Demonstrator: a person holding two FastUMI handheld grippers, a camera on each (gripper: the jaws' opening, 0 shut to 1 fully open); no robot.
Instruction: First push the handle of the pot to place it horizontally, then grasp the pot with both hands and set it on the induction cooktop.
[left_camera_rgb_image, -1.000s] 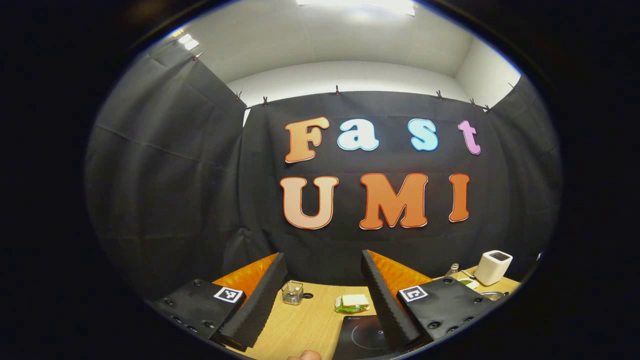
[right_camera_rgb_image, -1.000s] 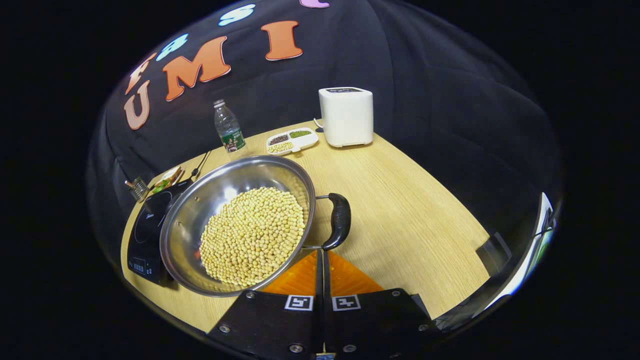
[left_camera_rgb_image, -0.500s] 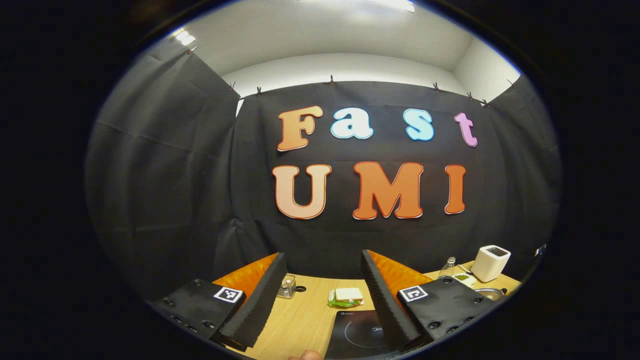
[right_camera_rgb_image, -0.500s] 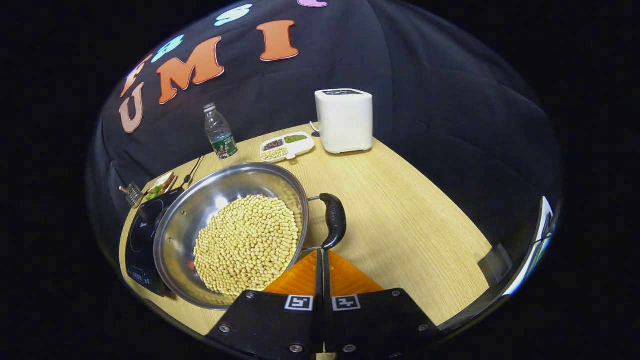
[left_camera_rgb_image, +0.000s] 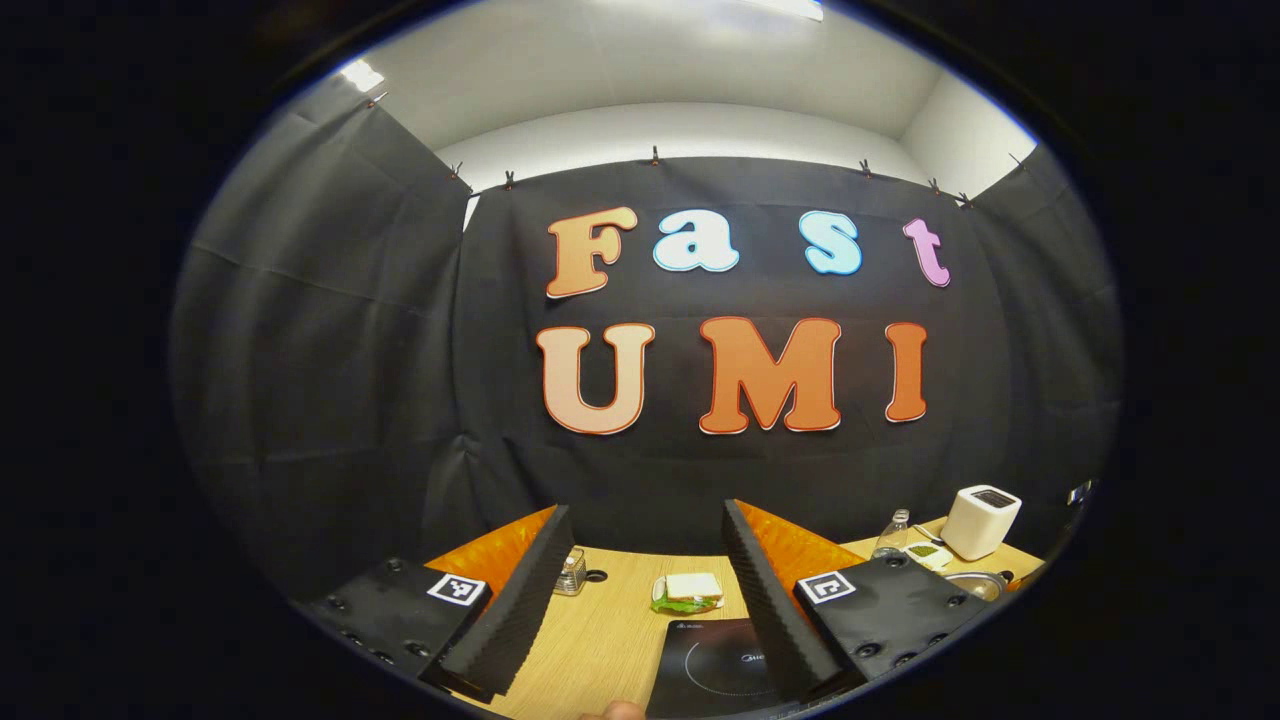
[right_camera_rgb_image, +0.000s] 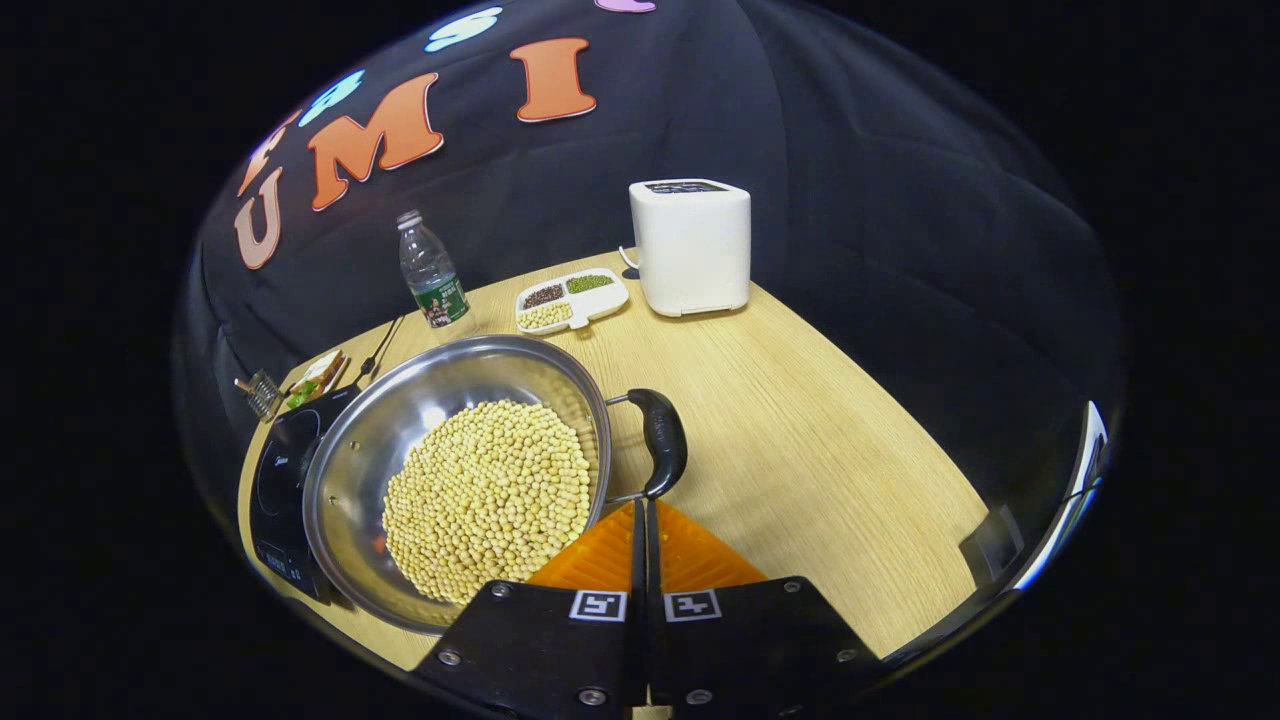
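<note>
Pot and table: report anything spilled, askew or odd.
Nothing looks spilled: the soybeans sit heaped inside the pot. One thing stands out: the pot overlaps the edge of the induction cooktop rather than sitting centred on it. The right gripper is shut by the handle.

Seen from the right gripper view, the pot (right_camera_rgb_image: 455, 475) sits on the tabletop (right_camera_rgb_image: 800, 440), filled with beans (right_camera_rgb_image: 490, 495), its handle (right_camera_rgb_image: 660, 440) jutting to the right, just ahead of the right hand-held gripper (right_camera_rgb_image: 640, 515), whose fingers meet. The induction cooktop (right_camera_rgb_image: 280, 480) lies on the pot's left, partly behind its rim. Farther back stand a bottle (right_camera_rgb_image: 428, 270), a divided tray (right_camera_rgb_image: 570, 298) and a box-shaped appliance (right_camera_rgb_image: 690, 245), left to right. In the left gripper view, the left hand-held gripper (left_camera_rgb_image: 645, 560) spreads its fingers above the cooktop, with a sandwich (left_camera_rgb_image: 688, 590) beyond it and a small glass jar (left_camera_rgb_image: 572, 574) to the left.
</note>
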